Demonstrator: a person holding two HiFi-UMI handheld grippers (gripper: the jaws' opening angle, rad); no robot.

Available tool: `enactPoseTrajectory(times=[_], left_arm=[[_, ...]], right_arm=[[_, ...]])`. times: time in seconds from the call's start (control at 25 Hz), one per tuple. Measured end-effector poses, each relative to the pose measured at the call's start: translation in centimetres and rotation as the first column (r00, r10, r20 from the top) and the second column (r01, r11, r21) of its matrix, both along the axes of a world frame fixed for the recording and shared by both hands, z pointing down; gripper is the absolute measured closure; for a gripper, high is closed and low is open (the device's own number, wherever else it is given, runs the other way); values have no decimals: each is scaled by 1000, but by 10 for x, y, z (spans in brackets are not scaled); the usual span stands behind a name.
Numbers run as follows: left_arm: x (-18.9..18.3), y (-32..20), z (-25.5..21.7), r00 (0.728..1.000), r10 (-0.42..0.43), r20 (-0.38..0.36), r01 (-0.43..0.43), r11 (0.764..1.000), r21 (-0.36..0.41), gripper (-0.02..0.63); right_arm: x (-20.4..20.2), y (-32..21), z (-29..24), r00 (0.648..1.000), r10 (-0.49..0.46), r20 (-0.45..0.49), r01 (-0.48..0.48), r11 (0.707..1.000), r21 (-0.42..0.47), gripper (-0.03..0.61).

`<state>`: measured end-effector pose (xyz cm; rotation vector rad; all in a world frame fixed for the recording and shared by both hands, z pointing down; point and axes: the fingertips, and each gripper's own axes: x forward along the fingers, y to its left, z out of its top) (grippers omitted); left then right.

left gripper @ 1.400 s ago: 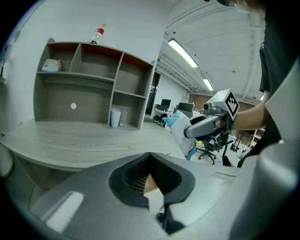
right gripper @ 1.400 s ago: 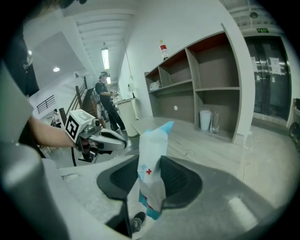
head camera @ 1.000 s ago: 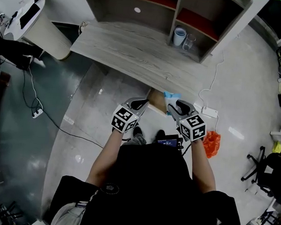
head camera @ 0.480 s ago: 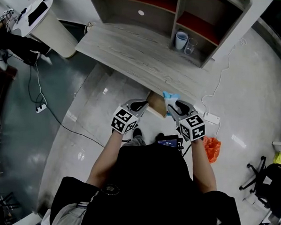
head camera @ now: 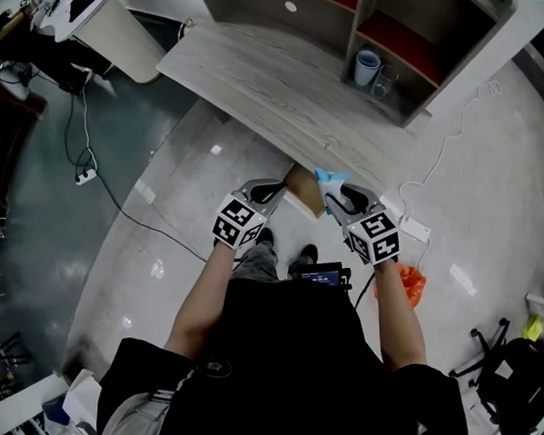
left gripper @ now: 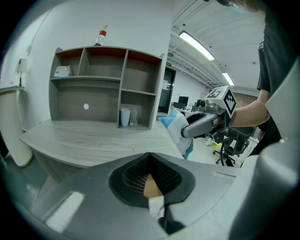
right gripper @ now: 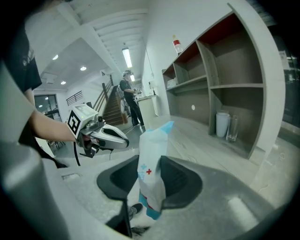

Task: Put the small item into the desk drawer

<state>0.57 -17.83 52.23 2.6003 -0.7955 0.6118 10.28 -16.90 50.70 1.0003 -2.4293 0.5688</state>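
- Under the desk [head camera: 261, 80], at its front edge, the drawer [head camera: 304, 188] stands pulled out. It is a shallow, matte, tan wooden box between the two grippers.
- The desk top is pale grey wood grain with a curved edge. The floor [head camera: 162, 224] is glossy and throws back the lights.
- The left gripper [head camera: 279, 187] has a smooth grey shell and ribbed black pads. Its jaws are drawn almost together on a thin tan edge, apparently the drawer's left end.
- The right gripper [head camera: 339, 192] pinches the small packet [right gripper: 150, 180] upright between its pads. The packet is soft, crinkly plastic, white with a blue top and a red cross, and sits by the drawer's right end, not in it.
- Since a second ago, both grips and the packet's place beside the drawer are unchanged. The head view has swung, so the desk sits a little further right.
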Motion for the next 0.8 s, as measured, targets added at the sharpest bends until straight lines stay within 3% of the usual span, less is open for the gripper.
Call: enactPoseTrajectory(times=[0.8], left_arm=[[-31, -12, 88, 999, -32, 19, 34, 990, -137, 612]], right_arm=[[-51, -23, 97, 956, -179, -231, 159, 982, -103, 434]])
